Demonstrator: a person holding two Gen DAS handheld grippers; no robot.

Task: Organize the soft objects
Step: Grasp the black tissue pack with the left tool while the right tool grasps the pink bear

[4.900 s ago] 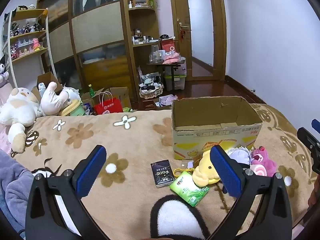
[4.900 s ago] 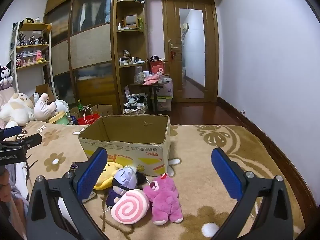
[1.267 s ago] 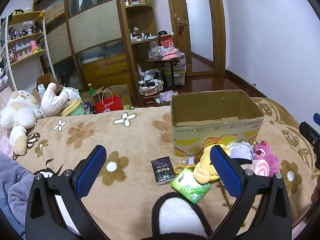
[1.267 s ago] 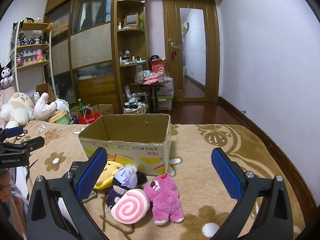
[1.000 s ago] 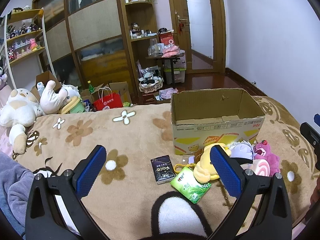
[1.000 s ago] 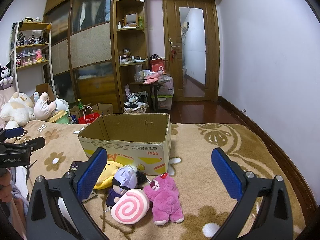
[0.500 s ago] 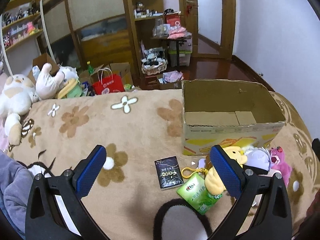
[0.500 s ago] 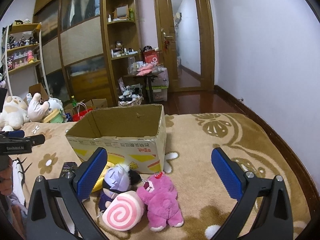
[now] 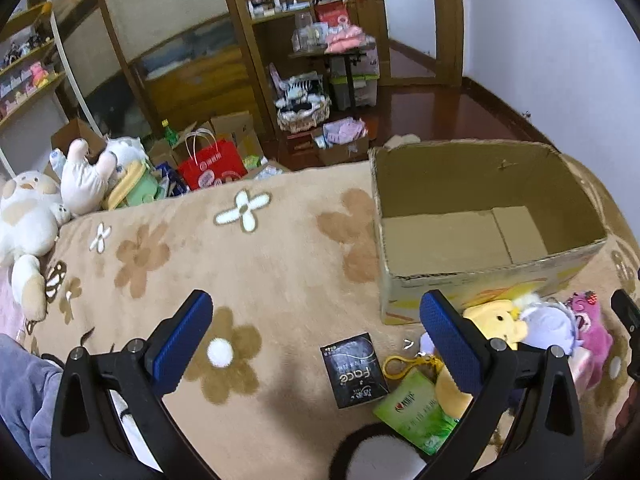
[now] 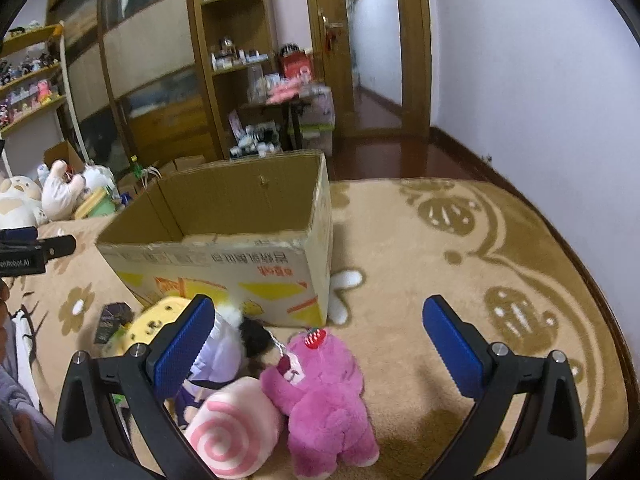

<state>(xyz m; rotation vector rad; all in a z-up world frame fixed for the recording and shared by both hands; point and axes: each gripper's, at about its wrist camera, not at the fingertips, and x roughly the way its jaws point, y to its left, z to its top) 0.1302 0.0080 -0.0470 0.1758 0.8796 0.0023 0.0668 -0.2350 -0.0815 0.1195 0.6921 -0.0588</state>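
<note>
The left tool hangs above the beige blanket, tilted down toward it, its 2 blue ribbed pads wide apart and holding nothing. The blanket is fluffy, with brown and white flower shapes. Under this tool lies a flat black packet with a glossy face, and just beside it a green soft pouch and a yellow plastic clip ring.

More to the right stands the cardboard box, open at the top, rectangular, with rough torn edges and yellow print on the front wall; only its bare bottom flaps show inside. The soft toys lie together on the blanket just in front of this box: a yellow plush, partly hidden behind a tool finger, a pale lilac plush with black hair, a round pink swirl plush with a spiral pattern, and a furry magenta bear with a small strawberry on its head. The swirl plush touches the bear.

The right tool is low over these toys and pointing at the box, its 2 pads also wide apart, with the bear between them but not touched.
</note>
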